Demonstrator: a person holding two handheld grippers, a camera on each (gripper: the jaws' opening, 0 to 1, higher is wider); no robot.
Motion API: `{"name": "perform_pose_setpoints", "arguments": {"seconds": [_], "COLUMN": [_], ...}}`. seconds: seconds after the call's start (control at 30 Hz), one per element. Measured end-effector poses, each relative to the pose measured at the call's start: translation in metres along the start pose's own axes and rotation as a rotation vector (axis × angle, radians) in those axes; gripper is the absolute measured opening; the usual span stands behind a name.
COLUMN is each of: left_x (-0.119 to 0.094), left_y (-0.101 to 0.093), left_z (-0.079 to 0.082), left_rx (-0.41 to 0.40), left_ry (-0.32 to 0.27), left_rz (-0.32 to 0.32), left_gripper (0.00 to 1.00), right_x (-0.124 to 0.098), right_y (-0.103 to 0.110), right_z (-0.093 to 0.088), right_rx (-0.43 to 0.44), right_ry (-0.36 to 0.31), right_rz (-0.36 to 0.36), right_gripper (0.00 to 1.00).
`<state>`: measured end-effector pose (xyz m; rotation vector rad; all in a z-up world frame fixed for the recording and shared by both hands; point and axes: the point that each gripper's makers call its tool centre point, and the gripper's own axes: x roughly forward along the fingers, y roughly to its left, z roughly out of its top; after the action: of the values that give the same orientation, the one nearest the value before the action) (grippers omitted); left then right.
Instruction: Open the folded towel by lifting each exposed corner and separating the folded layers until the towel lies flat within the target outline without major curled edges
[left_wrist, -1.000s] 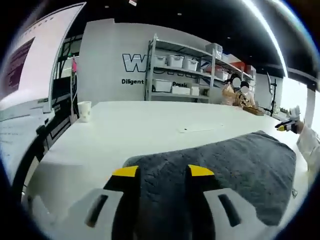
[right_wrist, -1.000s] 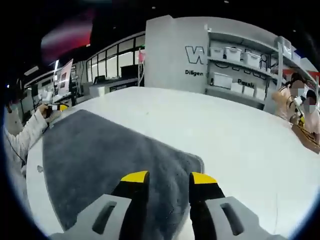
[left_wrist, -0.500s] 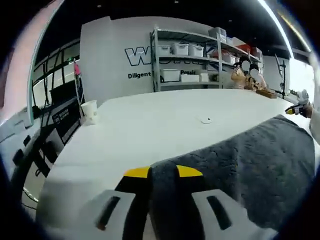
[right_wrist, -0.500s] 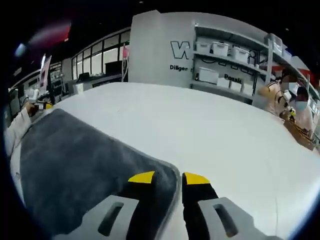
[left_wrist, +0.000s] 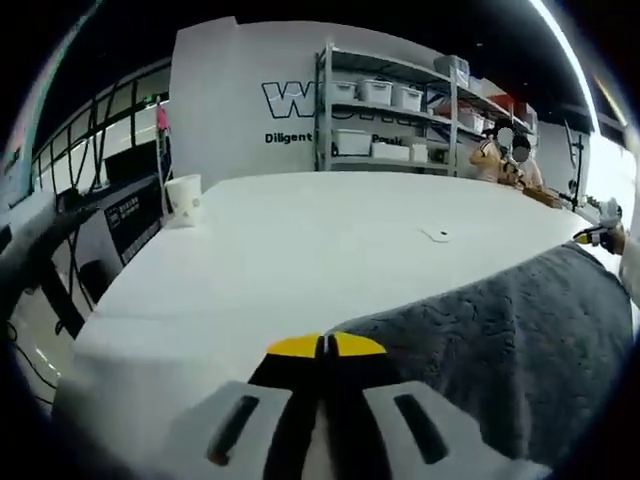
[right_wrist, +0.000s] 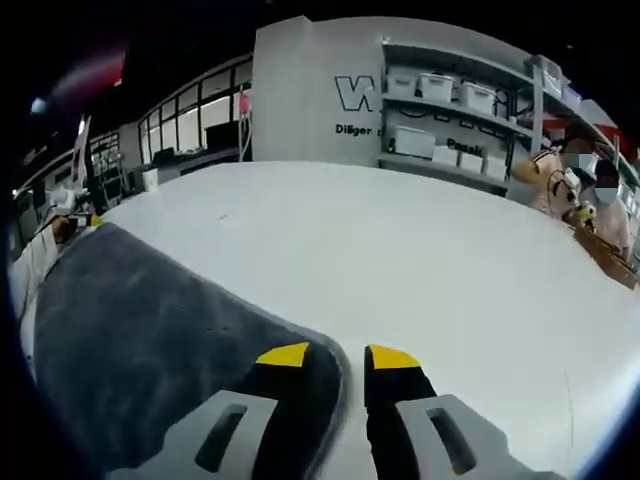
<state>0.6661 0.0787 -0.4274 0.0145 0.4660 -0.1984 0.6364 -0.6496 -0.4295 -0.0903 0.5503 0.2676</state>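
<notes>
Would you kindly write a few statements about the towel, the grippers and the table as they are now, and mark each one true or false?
1. The towel is dark grey. True.
2. The left gripper is wide open. False: its yellow-tipped fingers are closed together at the towel's corner.
3. A paper cup stands on the white table. True.
4. The right gripper has its fingers pressed together. False: there is a gap between them, with the towel's edge in it.
5. The cup rests on the towel. False: it stands on bare table, well apart from the towel.
6. Shelves with white bins stand behind the table. True.
</notes>
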Motion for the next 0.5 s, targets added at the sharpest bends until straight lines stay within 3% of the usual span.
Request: {"name": "perform_pose_setpoints", "arguments": {"seconds": [0.23,0.5], "left_x": [0.0068,0.0085], "left_y": [0.0022,0.0015], "left_z": [-0.0085,-0.007], "left_rx": [-0.073,-0.002], "left_ry": [0.0,-0.002], "left_rz": [-0.035,-0.05], "left_gripper": [0.02,0.0], "right_x": [0.0085,0.01], "right_y": [0.0008,-0.0026], "right_z": [-0.0075,-0.0088], "right_rx": [0.001,0.017], "right_ry": [0.034,0.021], "right_rz": [0.006,0.014], "right_gripper": [0.15,0.11]}}
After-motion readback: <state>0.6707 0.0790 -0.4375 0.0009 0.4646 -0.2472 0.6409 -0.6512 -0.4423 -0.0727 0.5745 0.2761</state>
